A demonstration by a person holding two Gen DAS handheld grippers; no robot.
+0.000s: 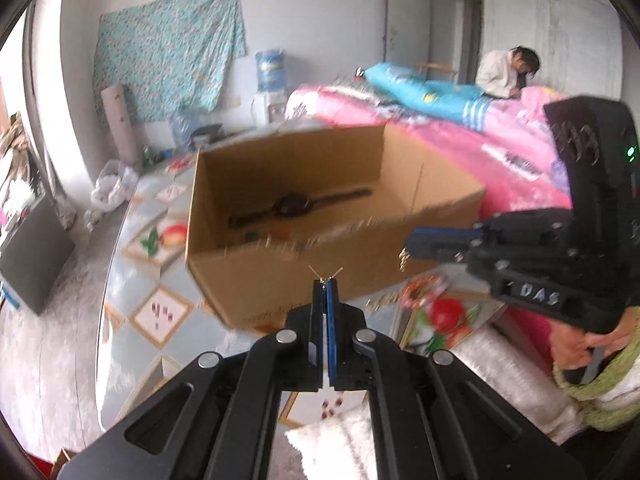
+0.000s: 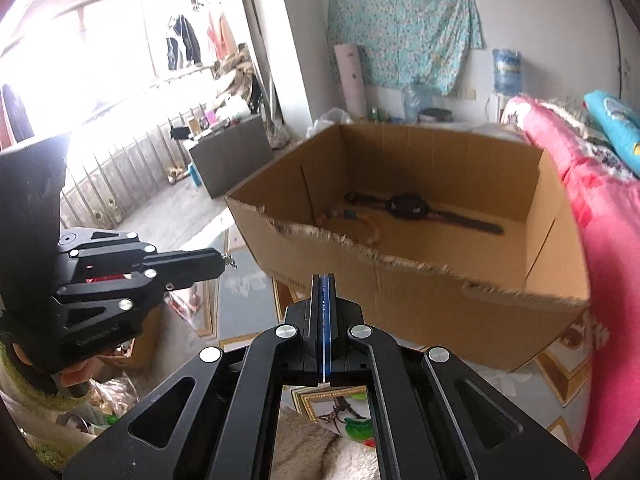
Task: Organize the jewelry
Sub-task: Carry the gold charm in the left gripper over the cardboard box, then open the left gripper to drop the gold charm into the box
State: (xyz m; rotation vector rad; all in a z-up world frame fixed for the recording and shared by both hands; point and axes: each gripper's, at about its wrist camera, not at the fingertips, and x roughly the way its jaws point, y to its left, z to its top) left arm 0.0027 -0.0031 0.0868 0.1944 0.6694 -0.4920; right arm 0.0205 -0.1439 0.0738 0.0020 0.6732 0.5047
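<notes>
An open cardboard box (image 1: 304, 280) (image 2: 440, 296) stands on a patterned table. Inside lie a black wristwatch (image 1: 296, 205) (image 2: 408, 205) and a beaded bracelet (image 2: 362, 220). My left gripper (image 1: 326, 280) is shut on a small gold piece of jewelry (image 1: 325, 273) whose ends stick out past the tips, just in front of the box's near wall. It also shows in the right wrist view (image 2: 224, 261), with something small and metallic at its tip. My right gripper (image 2: 325, 278) is shut with nothing visible between its fingers; in the left wrist view it (image 1: 408, 245) hovers at the box's right corner.
The table (image 1: 160, 312) has a tiled fruit-pattern cover. A bed with pink bedding (image 1: 500, 152) lies right of the box, and a person (image 1: 508, 68) sits at its far side. A white furry cloth (image 1: 340, 440) lies below the grippers. A necklace (image 2: 340, 412) lies on the table under my right gripper.
</notes>
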